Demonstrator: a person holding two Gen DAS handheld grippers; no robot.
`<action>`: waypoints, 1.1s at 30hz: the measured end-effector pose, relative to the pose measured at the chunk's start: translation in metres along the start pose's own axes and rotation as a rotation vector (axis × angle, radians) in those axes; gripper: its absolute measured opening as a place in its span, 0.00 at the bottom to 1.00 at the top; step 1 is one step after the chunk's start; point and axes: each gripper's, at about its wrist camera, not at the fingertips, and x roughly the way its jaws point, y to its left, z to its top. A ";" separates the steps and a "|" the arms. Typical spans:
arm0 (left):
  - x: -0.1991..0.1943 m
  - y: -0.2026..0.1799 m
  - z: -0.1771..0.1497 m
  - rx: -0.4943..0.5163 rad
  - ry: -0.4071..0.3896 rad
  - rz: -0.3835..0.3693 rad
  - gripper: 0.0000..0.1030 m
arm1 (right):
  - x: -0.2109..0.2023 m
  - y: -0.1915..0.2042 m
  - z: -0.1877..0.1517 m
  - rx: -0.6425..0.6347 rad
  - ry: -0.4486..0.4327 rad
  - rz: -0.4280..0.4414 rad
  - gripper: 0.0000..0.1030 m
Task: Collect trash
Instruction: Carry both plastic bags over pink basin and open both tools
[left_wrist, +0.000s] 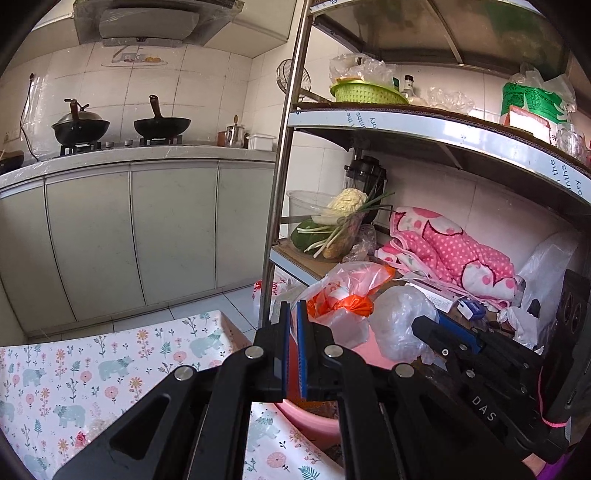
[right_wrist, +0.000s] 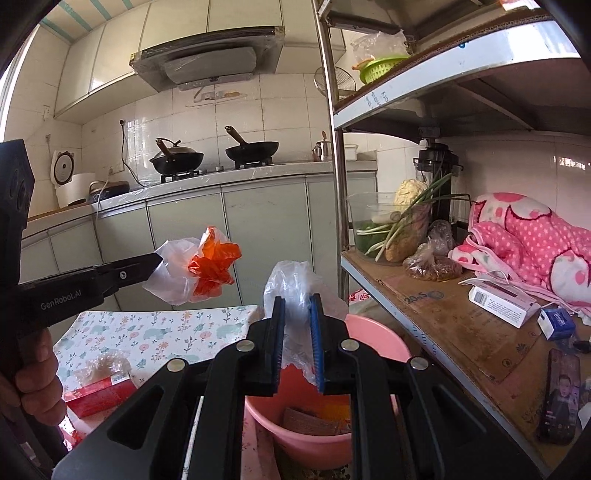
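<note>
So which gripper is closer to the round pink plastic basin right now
Right. The right gripper, shut on a clear plastic bag, sits directly over the pink basin. The left gripper, holding an orange-and-clear bag, hangs off to the side.

We saw two black woks (left_wrist: 161, 125) sitting on the stove on the far surface (left_wrist: 110, 160), with a range hood (right_wrist: 207, 62) above them and pale cabinet doors (left_wrist: 173, 225) below. A metal kettle (left_wrist: 235, 135) stood near the corner, beside a white box (left_wrist: 261, 141). On the upper shelf (left_wrist: 424, 123) we noted a green basket (left_wrist: 367, 92) beside a bottle (left_wrist: 408, 85). The lower shelf (right_wrist: 454, 314) carried a clear bowl of vegetables (right_wrist: 391, 225), a pink dotted blanket (right_wrist: 532, 240), a white carton (right_wrist: 502, 301), a small blue box (right_wrist: 559, 323) and a phone (right_wrist: 559, 397). A white rice cooker (right_wrist: 72, 182) stood at the far left.
</note>
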 end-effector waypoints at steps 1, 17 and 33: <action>0.006 -0.002 -0.001 0.002 0.010 -0.001 0.03 | 0.003 -0.003 -0.002 0.005 0.006 -0.006 0.13; 0.105 -0.008 -0.056 -0.040 0.283 0.014 0.03 | 0.062 -0.036 -0.046 0.075 0.176 -0.063 0.14; 0.117 -0.005 -0.060 -0.083 0.331 -0.008 0.23 | 0.081 -0.044 -0.060 0.101 0.229 -0.105 0.37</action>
